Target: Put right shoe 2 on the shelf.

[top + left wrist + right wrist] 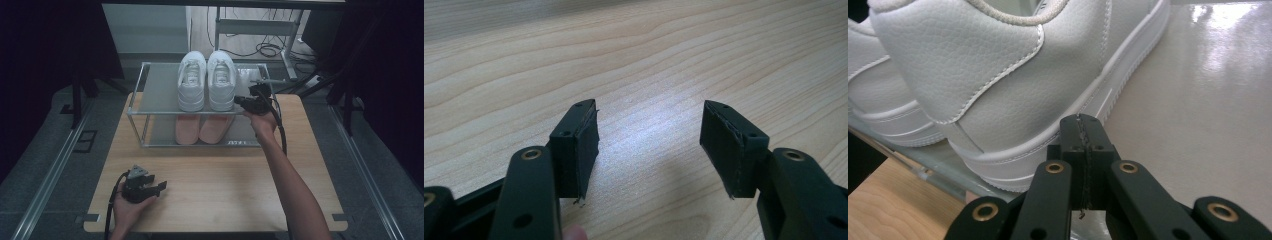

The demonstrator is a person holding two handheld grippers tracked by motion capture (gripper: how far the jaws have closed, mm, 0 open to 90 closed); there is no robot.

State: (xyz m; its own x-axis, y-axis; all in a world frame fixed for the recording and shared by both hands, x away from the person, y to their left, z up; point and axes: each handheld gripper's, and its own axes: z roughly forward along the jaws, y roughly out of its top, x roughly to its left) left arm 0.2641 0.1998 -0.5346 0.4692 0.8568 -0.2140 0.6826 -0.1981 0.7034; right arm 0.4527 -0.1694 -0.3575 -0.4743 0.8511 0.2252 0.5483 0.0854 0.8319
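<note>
In the right gripper view the right shoe (1013, 75) loses its toe and laces past the top edge, and the left shoe (883, 105) runs off the left edge. In the high view both shoes hide part of the shelf (160, 90), and the 2 pink shapes (200, 129) below blur through the glass.

Lab: dark curtains (45, 45), floor cables (265, 49)

Two white sneakers (206, 80) (side by side), one glass rack (137, 87), one wooden table (220, 190), two grippers (142, 185).
</note>
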